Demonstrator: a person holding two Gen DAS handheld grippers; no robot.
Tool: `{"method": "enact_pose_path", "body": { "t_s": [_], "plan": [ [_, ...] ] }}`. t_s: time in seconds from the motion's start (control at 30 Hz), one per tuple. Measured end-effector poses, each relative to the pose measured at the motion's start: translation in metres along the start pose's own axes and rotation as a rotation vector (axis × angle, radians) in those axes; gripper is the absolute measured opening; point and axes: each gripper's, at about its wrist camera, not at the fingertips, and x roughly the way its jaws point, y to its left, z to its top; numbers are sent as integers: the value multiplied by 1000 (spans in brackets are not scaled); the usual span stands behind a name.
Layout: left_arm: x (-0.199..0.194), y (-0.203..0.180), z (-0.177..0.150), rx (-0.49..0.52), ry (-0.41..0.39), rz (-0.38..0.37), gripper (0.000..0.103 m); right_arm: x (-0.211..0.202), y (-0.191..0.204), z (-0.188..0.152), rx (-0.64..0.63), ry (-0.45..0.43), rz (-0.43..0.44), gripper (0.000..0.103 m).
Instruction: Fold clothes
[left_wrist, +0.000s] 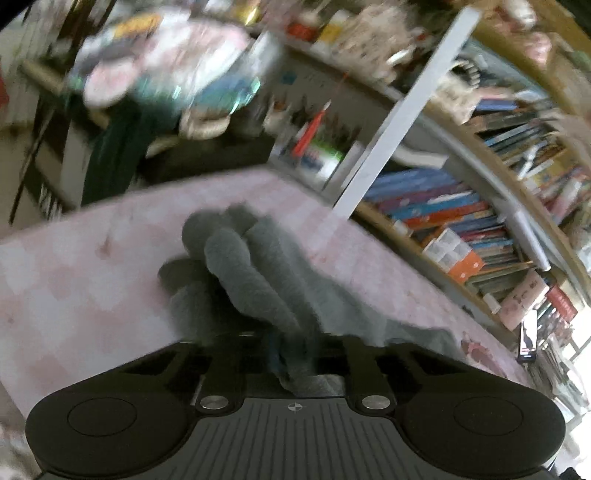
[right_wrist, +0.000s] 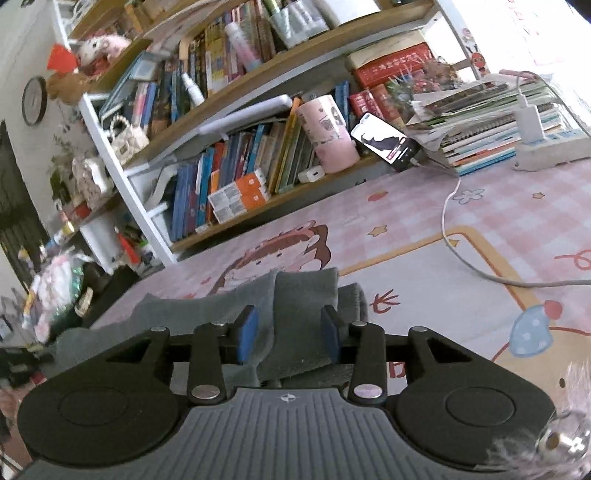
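A grey fleecy garment (left_wrist: 258, 266) lies bunched in thick folds on the pink checked table mat (left_wrist: 74, 280). My left gripper (left_wrist: 291, 347) is shut on the garment's near edge, and the cloth hides its fingertips. In the right wrist view the same grey garment (right_wrist: 306, 295) lies flatter on the pink cartoon-print mat (right_wrist: 480, 206). My right gripper (right_wrist: 289, 332) is open. Its blue pads (right_wrist: 247, 332) stand apart on either side of a strip of the cloth and do not pinch it.
A bookshelf (right_wrist: 258, 166) packed with books runs along the mat's far side, with a pink cup (right_wrist: 328, 136) and a lit phone (right_wrist: 384, 142) on it. A white cable (right_wrist: 454, 236) crosses the mat from a power strip (right_wrist: 546, 155) beside stacked books (right_wrist: 491, 122). Clutter lies beyond the left edge.
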Motion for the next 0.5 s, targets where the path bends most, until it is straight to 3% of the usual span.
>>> {"method": "enact_pose_path", "body": {
  "t_s": [0.1, 0.23, 0.33, 0.4, 0.5],
  "plan": [
    [-21, -16, 5, 60, -83, -68, 9, 5, 2, -3, -23, 17, -24, 36],
    [-9, -5, 9, 46, 7, 23, 14, 11, 2, -8, -55, 37, -44, 36],
    [1, 11, 0, 20, 65, 90, 33, 12, 4, -11, -90, 44, -58, 36],
    [-1, 18, -5, 2, 49, 113, 62, 14, 5, -12, -102, 47, -74, 37],
    [-6, 26, -4, -27, 19, 130, 67, 14, 5, -13, -107, 48, -81, 37]
  ]
}}
